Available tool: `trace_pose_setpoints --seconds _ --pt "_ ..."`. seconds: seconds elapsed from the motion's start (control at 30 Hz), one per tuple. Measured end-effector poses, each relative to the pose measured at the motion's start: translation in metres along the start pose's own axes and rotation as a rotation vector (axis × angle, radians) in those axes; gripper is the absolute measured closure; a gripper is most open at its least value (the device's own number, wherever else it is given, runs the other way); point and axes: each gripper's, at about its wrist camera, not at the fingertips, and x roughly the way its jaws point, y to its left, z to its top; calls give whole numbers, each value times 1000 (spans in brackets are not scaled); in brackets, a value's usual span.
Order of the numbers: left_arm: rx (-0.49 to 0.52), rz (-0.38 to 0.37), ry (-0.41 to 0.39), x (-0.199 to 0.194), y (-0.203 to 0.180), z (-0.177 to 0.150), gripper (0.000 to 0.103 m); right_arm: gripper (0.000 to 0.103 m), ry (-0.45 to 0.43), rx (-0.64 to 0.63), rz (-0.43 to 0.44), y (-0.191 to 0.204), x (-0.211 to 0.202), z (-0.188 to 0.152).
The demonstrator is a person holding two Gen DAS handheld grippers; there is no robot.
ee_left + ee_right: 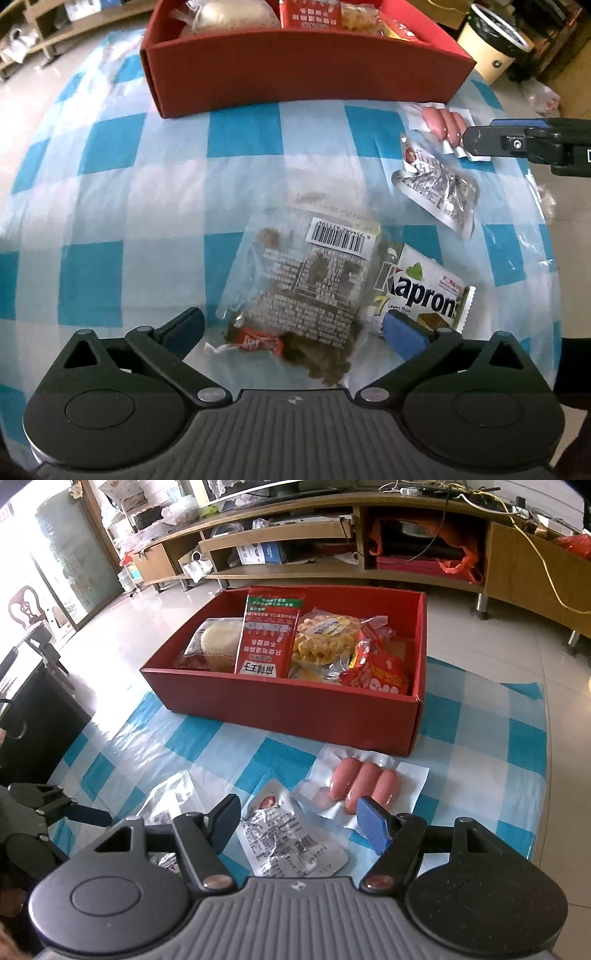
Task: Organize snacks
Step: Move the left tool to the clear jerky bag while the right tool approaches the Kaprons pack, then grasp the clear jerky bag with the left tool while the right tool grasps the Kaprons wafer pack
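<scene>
Two grippers hang spread over the checkered tabletop (122,177), neither holding anything. The left gripper (293,328) flanks a clear packet of brown snack (306,288) beside a Kapron wafer pack (421,291). The right gripper (299,825) flanks a silver pouch (291,842), just beside the sausage pack (364,786). Beyond stands the red box (295,705), part-filled with snacks.

Left tongs (293,326): jaws spread wide, nothing held, low over the surface. Right tongs (299,821): jaws likewise apart, nothing held.
</scene>
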Motion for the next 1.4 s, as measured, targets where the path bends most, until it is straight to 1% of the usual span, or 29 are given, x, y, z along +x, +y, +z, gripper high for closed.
trace_pose_setpoints --seconds 0.07,0.13,0.17,0.2,0.27,0.37,0.43,0.5,0.53,0.57,0.63,0.73,0.77,0.87,1.0,1.07,1.17,1.23,1.3,1.4 --pt "84 1 -10 -1 -5 2 0 35 0 -5 1 2 1 0" --pt "141 -6 -17 -5 -12 1 5 35 4 -10 3 4 3 -1" --pt "150 -19 -17 -8 -13 0 10 35 8 -15 4 5 4 -1" --pt "157 -31 -4 -8 -15 -1 10 35 12 -19 3 6 5 -1" --pt "164 -29 3 -9 -18 -11 11 35 20 -19 1 5 8 -1" --pt "243 50 21 -10 -34 -30 15 35 17 -24 7 7 8 1" --pt "260 70 32 -11 -41 -45 15 35 12 -28 13 8 7 2" --pt "293 103 37 -11 -47 -55 10 35 12 -32 17 10 7 2" --pt "321 113 62 -6 -49 -57 5 35 13 -34 17 11 7 1" --pt "332 129 67 -2 -51 -57 0 35 16 -36 16 12 8 1" --pt "307 113 75 -1 -44 -55 0 35 25 -42 16 14 9 -1" --pt "271 110 61 -2 -40 -50 0 35 41 -64 27 19 9 -4" --pt "260 113 52 -2 -39 -48 2 35 45 -72 32 21 9 -6" --pt "242 115 14 -8 -37 -44 12 35 61 -98 46 28 7 -11" --pt "191 106 -3 -17 -28 -46 18 35 90 -161 64 42 6 -26" --pt "147 109 -17 -23 -20 -47 18 35 114 -215 72 54 9 -38" --pt "77 110 -62 -37 -3 -50 18 35 156 -321 102 76 20 -51" --pt "42 107 -79 -39 -1 -52 18 35 176 -378 130 89 29 -54" --pt "21 101 -84 -39 3 -47 18 35 186 -407 157 97 37 -54" --pt "17 92 -80 -36 6 -47 18 34 197 -427 147 102 47 -54"
